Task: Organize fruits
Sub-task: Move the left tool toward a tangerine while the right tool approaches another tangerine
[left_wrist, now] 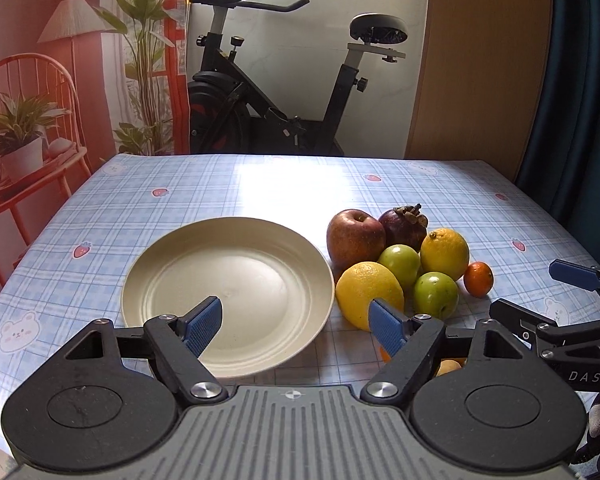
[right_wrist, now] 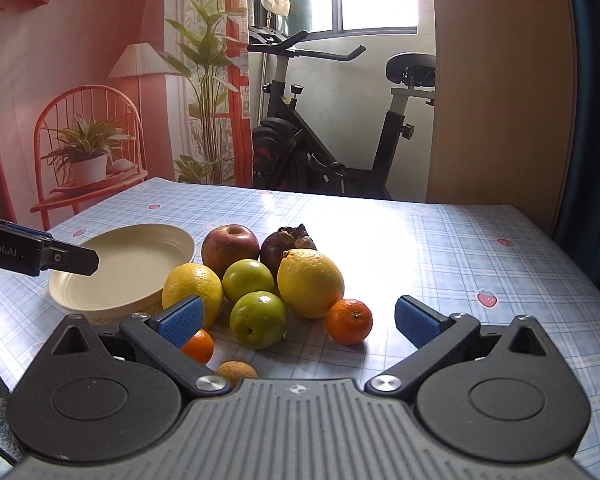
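Observation:
A cream plate (left_wrist: 228, 292) (right_wrist: 120, 268) lies on the checked tablecloth, with nothing on it. To its right sits a cluster of fruit: a red apple (left_wrist: 354, 238) (right_wrist: 230, 246), a dark mangosteen (left_wrist: 404, 224) (right_wrist: 286, 246), two lemons (left_wrist: 366, 294) (left_wrist: 444, 254), two green apples (left_wrist: 400, 264) (left_wrist: 436, 294) and small mandarins (left_wrist: 478, 279) (right_wrist: 349, 321). A brown kiwi (right_wrist: 237, 372) lies nearest the right gripper. My left gripper (left_wrist: 296, 328) is open above the plate's near rim, holding nothing. My right gripper (right_wrist: 300, 320) is open just short of the fruit, holding nothing.
The table (left_wrist: 260, 184) ends at a far edge, with an exercise bike (left_wrist: 284, 92) behind it. A red chair with a potted plant (left_wrist: 20, 148) stands to the left. A wooden panel (left_wrist: 480, 60) and a blue curtain (left_wrist: 580, 100) are on the right.

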A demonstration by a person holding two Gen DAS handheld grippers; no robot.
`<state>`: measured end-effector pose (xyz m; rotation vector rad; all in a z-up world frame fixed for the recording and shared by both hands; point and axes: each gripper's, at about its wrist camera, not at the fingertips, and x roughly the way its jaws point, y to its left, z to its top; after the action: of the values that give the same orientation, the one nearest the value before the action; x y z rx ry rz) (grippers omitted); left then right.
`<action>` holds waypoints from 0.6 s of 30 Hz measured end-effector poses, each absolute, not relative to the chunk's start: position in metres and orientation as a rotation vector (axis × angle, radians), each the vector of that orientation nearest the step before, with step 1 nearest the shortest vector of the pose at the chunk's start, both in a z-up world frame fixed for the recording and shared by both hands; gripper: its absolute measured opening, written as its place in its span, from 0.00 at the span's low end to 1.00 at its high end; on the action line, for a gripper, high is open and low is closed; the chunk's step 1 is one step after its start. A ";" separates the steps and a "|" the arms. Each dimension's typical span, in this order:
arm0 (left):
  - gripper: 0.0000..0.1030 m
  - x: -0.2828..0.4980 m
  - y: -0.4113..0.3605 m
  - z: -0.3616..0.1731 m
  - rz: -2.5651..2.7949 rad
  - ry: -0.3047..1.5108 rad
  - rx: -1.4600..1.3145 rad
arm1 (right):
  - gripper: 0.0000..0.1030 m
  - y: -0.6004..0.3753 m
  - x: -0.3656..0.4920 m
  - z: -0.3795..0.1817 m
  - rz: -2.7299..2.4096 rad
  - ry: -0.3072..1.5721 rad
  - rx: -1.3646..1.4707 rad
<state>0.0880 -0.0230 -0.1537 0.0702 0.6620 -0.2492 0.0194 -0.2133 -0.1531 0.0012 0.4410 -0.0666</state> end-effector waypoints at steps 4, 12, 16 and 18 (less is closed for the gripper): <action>0.80 0.085 -0.023 -0.150 -0.284 0.664 0.044 | 1.00 -0.210 0.016 -0.157 -0.040 0.445 -0.026; 0.82 0.085 -0.020 -0.147 -0.289 0.668 0.005 | 1.00 -0.200 0.018 -0.157 0.022 0.467 -0.066; 0.83 0.085 -0.024 -0.147 -0.300 0.670 0.010 | 0.97 -0.201 0.023 -0.159 0.059 0.523 -0.036; 0.83 0.086 -0.025 -0.148 -0.303 0.671 0.016 | 0.96 -0.202 0.025 -0.161 0.068 0.553 -0.019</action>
<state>0.0858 -0.0247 -0.1476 0.0160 0.6711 -0.3028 0.0253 -0.2020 -0.1614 -0.0189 0.5532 0.0683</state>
